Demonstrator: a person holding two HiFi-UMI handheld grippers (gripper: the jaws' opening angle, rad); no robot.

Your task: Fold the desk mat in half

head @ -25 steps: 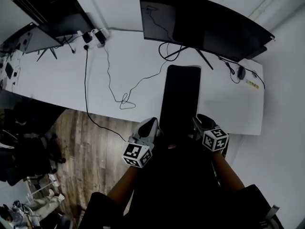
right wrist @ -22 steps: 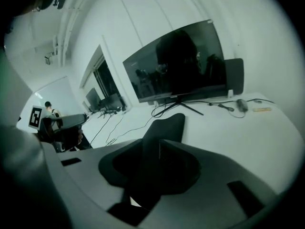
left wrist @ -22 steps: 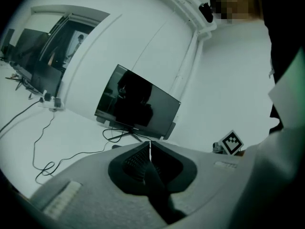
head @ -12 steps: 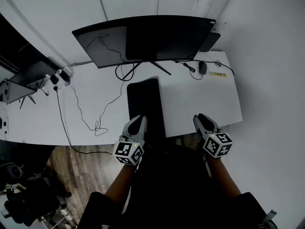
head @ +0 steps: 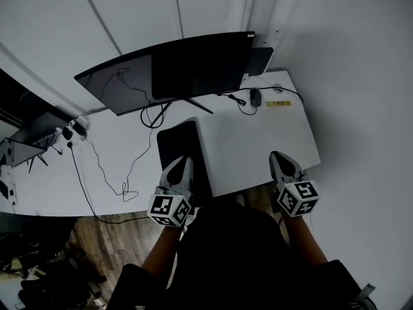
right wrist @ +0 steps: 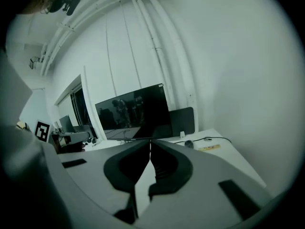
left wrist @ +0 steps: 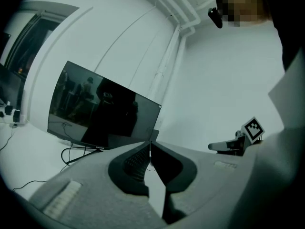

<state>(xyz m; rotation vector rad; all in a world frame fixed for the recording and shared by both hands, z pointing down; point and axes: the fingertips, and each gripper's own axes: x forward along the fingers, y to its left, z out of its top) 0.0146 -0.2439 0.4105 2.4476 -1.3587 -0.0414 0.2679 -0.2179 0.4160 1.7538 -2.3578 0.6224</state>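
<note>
Black rectangular desk mat (head: 177, 144) lies flat on the white table (head: 251, 141); probably thin, limp and light, best pinched at a short edge. Left claw (head: 182, 165) and right claw (head: 279, 157) are closed, empty.

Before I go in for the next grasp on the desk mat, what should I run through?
1. Jaws of the left gripper open for a grasp: not ok, they are shut on nothing.
2. Jaws of the right gripper open: not ok, they are shut on nothing.
3. The desk mat lies flat on the desk: ok.
4. The left gripper is close to the mat: ok, over its near end.
5. The right gripper is close to the mat: not ok, it is off to the right at the desk's front edge.
6. The mat is already folded in half: cannot tell.
</note>
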